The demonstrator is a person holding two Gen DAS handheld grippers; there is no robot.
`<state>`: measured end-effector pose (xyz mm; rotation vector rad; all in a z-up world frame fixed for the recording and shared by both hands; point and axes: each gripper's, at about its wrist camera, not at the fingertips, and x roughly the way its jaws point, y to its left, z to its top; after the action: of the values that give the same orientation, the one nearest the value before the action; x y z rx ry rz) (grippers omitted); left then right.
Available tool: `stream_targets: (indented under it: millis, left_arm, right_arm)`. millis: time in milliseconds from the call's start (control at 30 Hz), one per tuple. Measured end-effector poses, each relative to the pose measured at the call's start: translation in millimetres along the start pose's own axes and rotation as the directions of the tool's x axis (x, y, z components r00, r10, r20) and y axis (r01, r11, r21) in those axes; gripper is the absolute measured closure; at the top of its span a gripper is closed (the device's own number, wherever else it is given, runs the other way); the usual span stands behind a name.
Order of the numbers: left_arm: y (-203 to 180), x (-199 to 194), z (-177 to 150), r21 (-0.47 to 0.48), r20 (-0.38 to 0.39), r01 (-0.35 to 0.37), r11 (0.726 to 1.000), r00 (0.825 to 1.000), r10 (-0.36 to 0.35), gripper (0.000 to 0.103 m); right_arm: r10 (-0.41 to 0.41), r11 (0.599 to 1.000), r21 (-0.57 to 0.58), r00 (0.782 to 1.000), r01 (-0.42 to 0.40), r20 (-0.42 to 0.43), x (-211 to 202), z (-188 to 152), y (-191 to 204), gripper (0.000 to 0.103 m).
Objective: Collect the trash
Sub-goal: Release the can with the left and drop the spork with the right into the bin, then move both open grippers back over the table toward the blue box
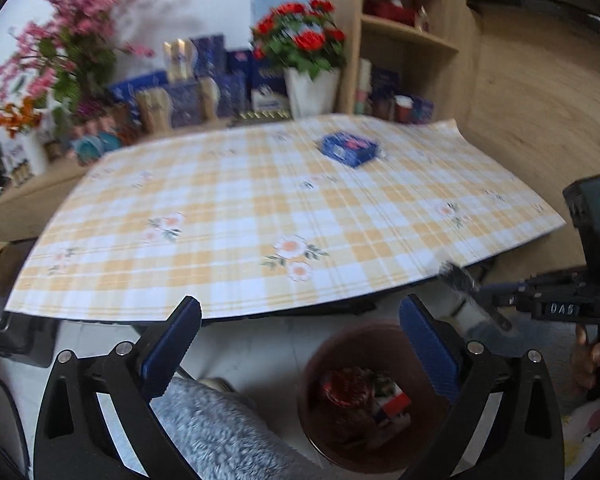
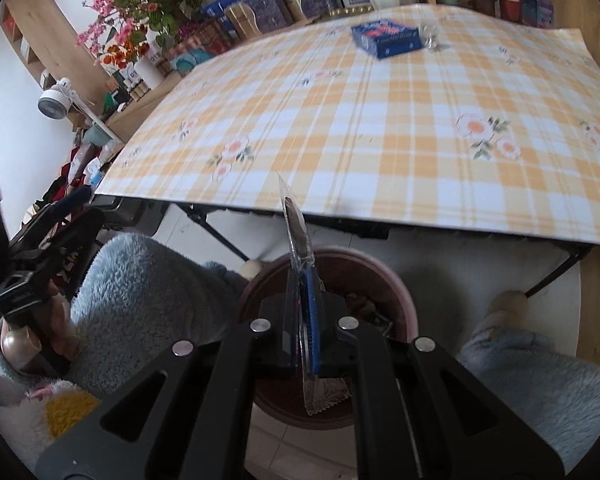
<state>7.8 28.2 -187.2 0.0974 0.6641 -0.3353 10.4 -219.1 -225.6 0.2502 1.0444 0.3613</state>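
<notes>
My right gripper [image 2: 304, 280] is shut on a clear plastic wrapper [image 2: 296, 232] and holds it edge-on above the brown trash bin [image 2: 400, 300] on the floor. The wrapper also shows in the left wrist view [image 1: 472, 292], blurred, beyond the bin's far right side. My left gripper [image 1: 300, 320] is open and empty, above the bin [image 1: 324, 348], which holds red and mixed rubbish. A blue box [image 1: 350, 148] lies on the far part of the checked tablecloth [image 1: 240, 208]; it also shows in the right wrist view [image 2: 386, 36] with a small crumpled clear piece [image 2: 430, 38] beside it.
Flower pots, blue boxes and a wooden shelf [image 1: 412, 40] stand behind the table. The person's grey fleece legs [image 2: 140, 300] flank the bin. Black table legs [image 2: 220, 236] run under the table edge.
</notes>
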Motion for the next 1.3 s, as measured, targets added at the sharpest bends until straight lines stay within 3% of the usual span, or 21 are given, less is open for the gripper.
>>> stream_targets:
  millis: [133,333,400,467,600,667,733,933,1300]
  left_arm:
    - [3.2,-15.3,-5.5,-0.015,0.075,-0.112,0.994,0.991,0.113,0.006]
    - [3.2,-8.0,-6.8,-0.014,0.034,-0.149,0.989,0.988,0.149,0.006]
    - [4.7,-7.7,-6.7,-0.02,0.035,-0.142,0.99,0.989,0.143,0.006]
    - [6.2,-3.2,-6.9,-0.023,0.014,-0.137,0.99,0.99,0.137,0.006]
    - [9.0,-5.3,-8.3,-0.046,0.016,-0.149,0.988,0.989,0.15,0.006]
    - [11.2,-5.8,-8.4,-0.06,0.016,-0.153,0.986,0.988,0.154,0.006]
    - [14.0,-1.3,-8.4,-0.071,-0.007,-0.159,0.985,0.987,0.159,0.006]
    - [16.3,4.8,-8.4,-0.079,-0.037,-0.168,0.983,0.986,0.165,0.006]
    - [21.6,18.0,-9.1,-0.102,-0.097,-0.167,0.981,0.983,0.157,0.006]
  right_arm:
    - [-0.023,1.0,-0.002,0.999,0.023,-0.041,11.5,-4.7,4.1,0.095]
    - [-0.054,0.998,0.009,0.995,0.055,-0.081,23.6,-10.1,4.0,0.094]
    - [-0.056,0.998,0.017,0.995,0.057,-0.082,23.8,-11.2,2.4,0.088]
    - [-0.053,0.998,0.03,0.995,0.056,-0.085,23.1,-12.8,0.2,0.054]
    - [-0.078,0.997,0.009,0.995,0.079,-0.058,16.9,-11.9,4.4,0.036]
    - [-0.1,0.995,0.004,0.995,0.1,-0.031,11.8,-10.1,5.1,0.014]
    - [-0.106,0.994,0.0,0.994,0.106,-0.014,9.6,-8.0,4.9,0.007]
    - [-0.153,0.988,-0.021,0.988,0.152,-0.032,15.2,-6.3,4.1,0.006]
    - [-0.238,0.971,-0.014,0.971,0.239,0.018,6.6,1.3,-10.5,0.006]
